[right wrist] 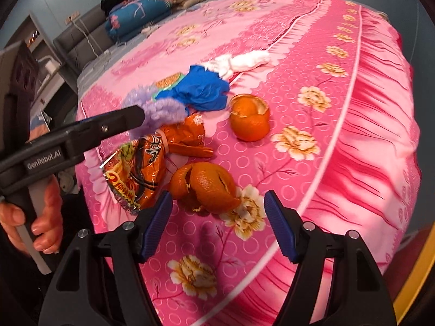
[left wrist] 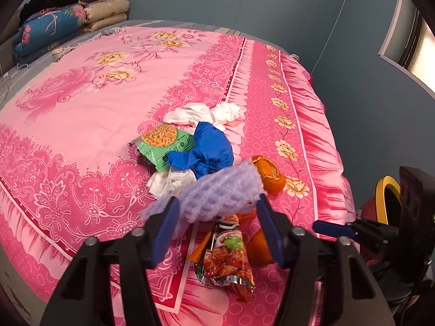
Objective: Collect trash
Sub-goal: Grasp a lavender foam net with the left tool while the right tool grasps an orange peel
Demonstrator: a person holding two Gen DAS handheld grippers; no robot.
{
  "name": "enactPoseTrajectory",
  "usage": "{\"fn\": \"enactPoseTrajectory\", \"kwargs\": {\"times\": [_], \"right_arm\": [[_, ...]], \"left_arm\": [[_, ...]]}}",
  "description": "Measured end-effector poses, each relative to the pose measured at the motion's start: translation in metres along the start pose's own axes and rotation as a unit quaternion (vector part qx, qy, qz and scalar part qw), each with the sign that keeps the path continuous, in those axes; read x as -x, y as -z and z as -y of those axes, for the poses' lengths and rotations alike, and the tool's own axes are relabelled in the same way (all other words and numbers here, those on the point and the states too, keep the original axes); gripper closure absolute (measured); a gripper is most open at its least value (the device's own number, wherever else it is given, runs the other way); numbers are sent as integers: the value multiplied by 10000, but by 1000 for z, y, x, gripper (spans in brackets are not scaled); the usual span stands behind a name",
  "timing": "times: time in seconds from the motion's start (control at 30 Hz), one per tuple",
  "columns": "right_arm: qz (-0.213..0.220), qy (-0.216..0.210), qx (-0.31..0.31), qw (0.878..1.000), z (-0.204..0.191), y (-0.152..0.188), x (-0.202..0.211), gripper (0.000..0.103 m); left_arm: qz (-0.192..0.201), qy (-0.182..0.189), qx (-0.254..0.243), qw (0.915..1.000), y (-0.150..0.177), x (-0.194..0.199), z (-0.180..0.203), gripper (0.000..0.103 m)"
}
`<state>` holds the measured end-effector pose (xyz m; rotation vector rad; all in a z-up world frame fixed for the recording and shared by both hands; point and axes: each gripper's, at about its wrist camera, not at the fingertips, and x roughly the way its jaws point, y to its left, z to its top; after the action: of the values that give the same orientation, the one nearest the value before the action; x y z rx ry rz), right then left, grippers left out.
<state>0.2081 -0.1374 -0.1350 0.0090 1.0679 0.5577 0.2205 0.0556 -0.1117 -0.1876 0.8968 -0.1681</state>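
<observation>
Trash lies on the pink floral bedspread. My left gripper is open, its jaws on either side of a purple foam net; the net also shows in the right wrist view. Beyond it lie a blue glove, a green noodle packet and white tissues. An orange snack wrapper lies below the left gripper. My right gripper is open, just in front of an orange peel. A second peel lies farther off.
Folded quilts and pillows are stacked at the head of the bed. A yellow-rimmed bin stands beside the bed at the right. The bed edge drops off to the right. A bedside shelf is at the far left.
</observation>
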Motion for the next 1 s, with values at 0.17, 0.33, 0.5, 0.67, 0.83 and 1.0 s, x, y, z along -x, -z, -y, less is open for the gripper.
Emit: {"fn": "enactPoseTrajectory", "kwargs": {"times": [0.17,0.33,0.5,0.67,0.83,1.0], "right_arm": [[-106,83,179,9997,-10,-4,-16,39],[-221,135,320,9992,-18,-9,-29,48],[-231,217,379,9988,-24,-12,-35,53],[-226,266,415,9985,-25,-13,-37,57],[-120,152,186,9996,-20,-14,-35,64],[41,249,223,9994,-23,-14,-31,74]], "left_arm": [[33,46,108,9999,0,-3,-7,70],[115,120,205,9997,0,0,-14,81],[148,148,232,9995,2,0,-16,88],[180,164,295,9993,3,1,-21,91],[221,165,374,9989,4,4,-25,92],[286,140,428,9986,3,11,-28,94]]}}
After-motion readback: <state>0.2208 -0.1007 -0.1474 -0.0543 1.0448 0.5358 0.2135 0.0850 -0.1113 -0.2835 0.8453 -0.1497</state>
